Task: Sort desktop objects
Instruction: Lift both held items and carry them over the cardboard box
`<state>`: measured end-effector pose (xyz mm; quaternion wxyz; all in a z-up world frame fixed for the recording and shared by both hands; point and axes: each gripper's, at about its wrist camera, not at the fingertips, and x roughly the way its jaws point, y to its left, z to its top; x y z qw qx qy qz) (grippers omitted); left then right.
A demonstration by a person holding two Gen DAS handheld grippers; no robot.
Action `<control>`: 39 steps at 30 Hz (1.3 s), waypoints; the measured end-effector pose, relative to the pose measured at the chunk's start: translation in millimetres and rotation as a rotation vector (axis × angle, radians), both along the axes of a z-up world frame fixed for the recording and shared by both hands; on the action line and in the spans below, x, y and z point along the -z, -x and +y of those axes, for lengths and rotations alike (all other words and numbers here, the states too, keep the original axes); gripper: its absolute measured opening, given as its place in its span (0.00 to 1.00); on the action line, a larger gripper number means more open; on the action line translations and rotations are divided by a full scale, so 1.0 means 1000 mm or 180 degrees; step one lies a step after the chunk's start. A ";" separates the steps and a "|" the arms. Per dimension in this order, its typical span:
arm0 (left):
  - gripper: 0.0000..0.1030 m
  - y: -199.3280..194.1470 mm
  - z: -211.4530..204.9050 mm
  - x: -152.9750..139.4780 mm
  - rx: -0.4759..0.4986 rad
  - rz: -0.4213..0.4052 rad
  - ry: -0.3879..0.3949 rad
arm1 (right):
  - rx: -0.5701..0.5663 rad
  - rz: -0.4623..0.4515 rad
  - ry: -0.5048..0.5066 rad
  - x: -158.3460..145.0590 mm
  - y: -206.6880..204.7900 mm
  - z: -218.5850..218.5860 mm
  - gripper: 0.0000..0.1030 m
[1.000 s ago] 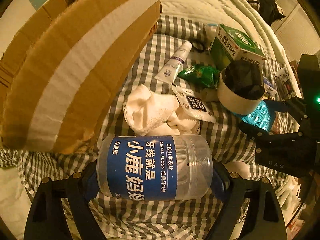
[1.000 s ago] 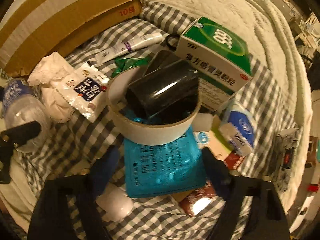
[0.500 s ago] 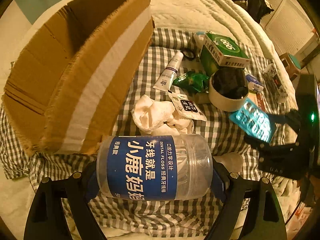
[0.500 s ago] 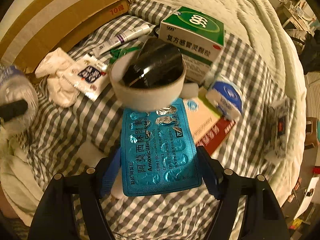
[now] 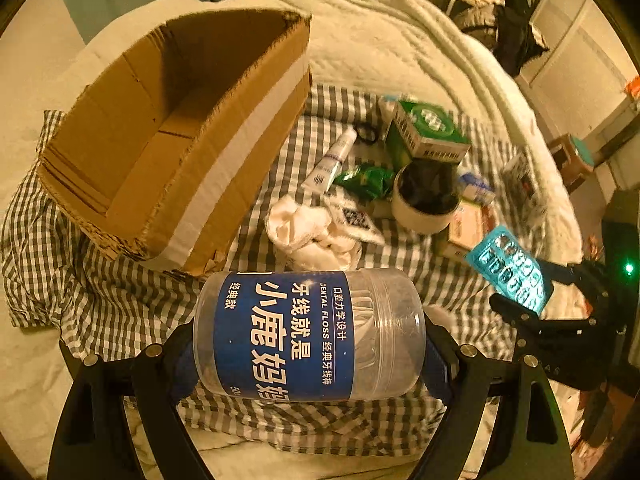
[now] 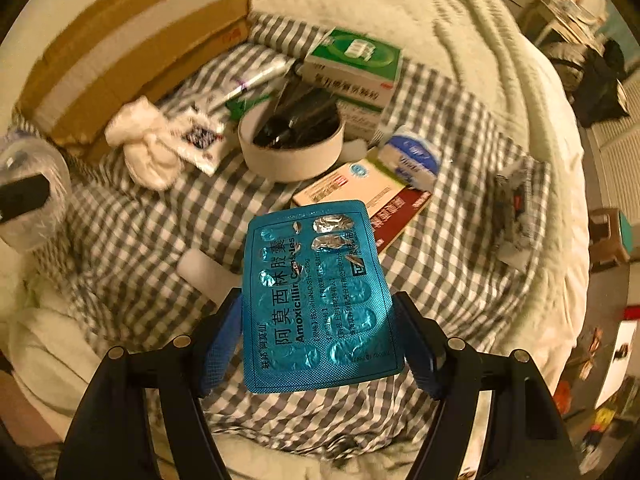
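The left gripper (image 5: 308,344) pinches a clear dental floss jar (image 5: 308,334) crosswise, one blue pad on each end; the jar hides most of both pads and its lower label runs out of sight round the curve. Ahead and left of that tool an open cardboard box (image 5: 176,168) stands on the checked cloth (image 5: 104,300), only its inner walls showing; the floor of it is partly cut off by the near wall.

The right gripper (image 6: 320,320) clamps a blue amoxicillin blister pack (image 6: 320,300) by its long edges, held clear of the cloth. The pack covers whatever lies straight below it, including one end of a white cylinder (image 6: 200,268) just left of the fingers.

Beyond that pack the right view is smeared by motion. A white round tub (image 6: 292,152) holds something black and glossy that cannot be made out. Behind it sits a green-topped medicine box (image 6: 352,64), its print unreadable. Left of the tub lie a white crumpled cloth (image 6: 148,148) and a small sachet (image 6: 200,140); right of it a tissue pack (image 6: 408,156) rests on flat cartons (image 6: 348,188), half hidden by the blister pack.
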<state>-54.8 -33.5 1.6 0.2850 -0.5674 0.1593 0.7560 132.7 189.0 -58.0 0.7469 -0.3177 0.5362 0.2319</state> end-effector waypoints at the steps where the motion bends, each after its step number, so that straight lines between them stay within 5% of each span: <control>1: 0.87 0.000 0.000 -0.006 -0.0018 0.0023 -0.0047 | 0.0028 -0.0012 -0.0026 -0.006 0.001 0.001 0.70; 11: 0.87 0.029 -0.028 -0.080 -0.0480 0.0382 -0.0627 | 0.0085 -0.0460 -0.0654 -0.107 0.018 0.050 0.70; 16: 0.87 0.057 -0.064 -0.110 -0.0879 0.0813 -0.0745 | 0.0040 -0.0538 -0.1145 -0.142 0.032 0.099 0.70; 20: 0.87 0.079 -0.078 -0.113 -0.0998 0.1051 -0.0622 | -0.0090 -0.0503 -0.1337 -0.142 0.041 0.142 0.70; 29: 0.87 0.122 -0.093 -0.086 -0.1023 0.1158 -0.0413 | -0.0254 -0.0296 -0.1518 -0.108 0.032 0.208 0.70; 39: 0.87 0.145 -0.080 -0.057 -0.0913 0.1068 -0.0363 | -0.0148 -0.0052 -0.1797 -0.084 -0.010 0.242 0.70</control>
